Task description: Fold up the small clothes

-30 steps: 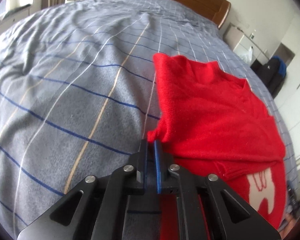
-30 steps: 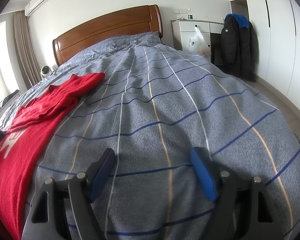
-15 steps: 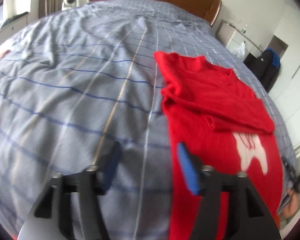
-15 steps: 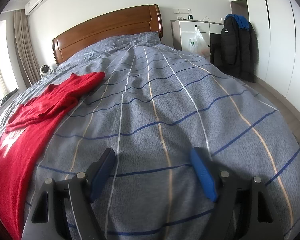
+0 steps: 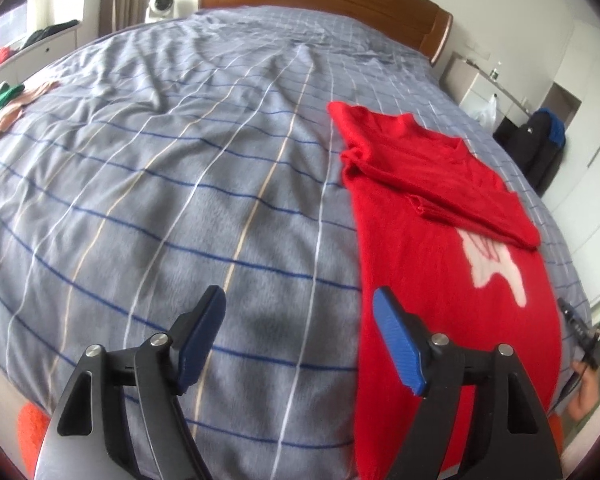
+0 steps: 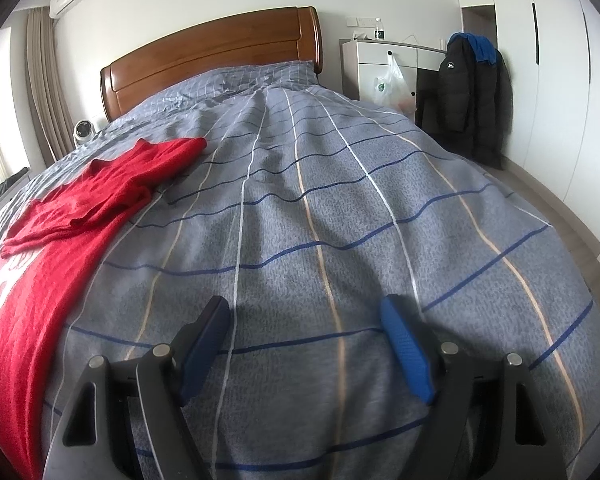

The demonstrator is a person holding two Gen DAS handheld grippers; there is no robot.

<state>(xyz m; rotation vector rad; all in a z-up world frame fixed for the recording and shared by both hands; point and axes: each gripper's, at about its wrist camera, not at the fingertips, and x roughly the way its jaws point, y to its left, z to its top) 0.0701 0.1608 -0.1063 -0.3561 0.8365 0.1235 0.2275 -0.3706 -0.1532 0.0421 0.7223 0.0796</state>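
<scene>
Red knitted sweater (image 5: 452,240) with a white motif on its front lies flat on the grey checked duvet (image 5: 180,184), toward the bed's right half in the left wrist view, with one sleeve folded across the chest. A second ago the left gripper (image 5: 300,336) was clamped on a red edge of that sleeve; now its blue-padded jaws stand wide apart with nothing between them, pulled back above the duvet just beside the sweater's left edge. So the sleeve fold has been laid down and let go, and by my judgement the next fold, likely the lower body upward or the other side inward, is what remains. The right gripper (image 6: 306,344) has not moved: jaws apart, empty, hovering over bare duvet well to the right of the sweater (image 6: 60,232). Beyond stands the wooden headboard (image 6: 204,60).
</scene>
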